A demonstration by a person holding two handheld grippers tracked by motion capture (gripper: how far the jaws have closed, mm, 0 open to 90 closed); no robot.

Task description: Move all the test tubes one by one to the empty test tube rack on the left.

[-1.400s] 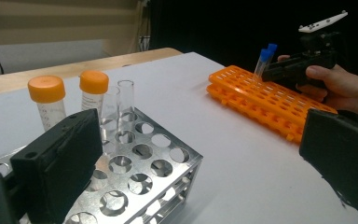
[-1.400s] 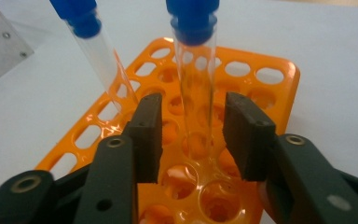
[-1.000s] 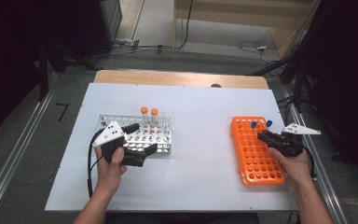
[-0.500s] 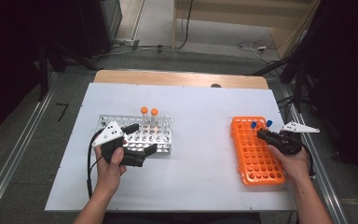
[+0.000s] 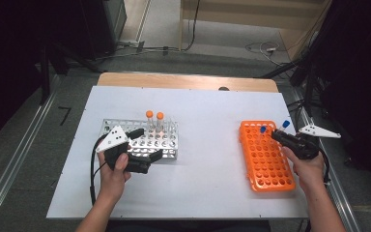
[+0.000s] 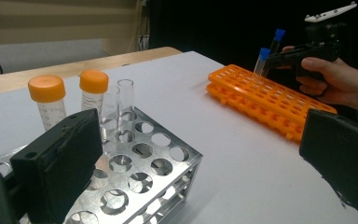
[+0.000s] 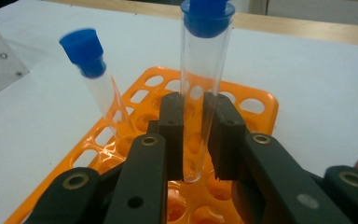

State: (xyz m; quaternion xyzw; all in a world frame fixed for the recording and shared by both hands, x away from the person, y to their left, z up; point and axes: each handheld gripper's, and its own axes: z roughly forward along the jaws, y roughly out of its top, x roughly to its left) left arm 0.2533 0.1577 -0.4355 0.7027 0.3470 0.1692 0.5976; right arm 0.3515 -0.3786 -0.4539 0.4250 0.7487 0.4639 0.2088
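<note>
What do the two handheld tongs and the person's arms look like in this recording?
Both the left tongs and the right tongs are black pistol-style units, each topped by a pale three-cornered plate. A black cable loops off the left one. The right jaws carry brass-coloured rivets. The forearms are bare, with no sleeves in sight.

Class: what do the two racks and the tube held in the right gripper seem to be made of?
Silver rack: probably metal, shiny, reflective sheet. Orange rack: likely moulded plastic, uniform glossy colour. Held tube in the right gripper: clear plastic or glass, can't tell which; opaque blue cap, probably plastic.
</note>
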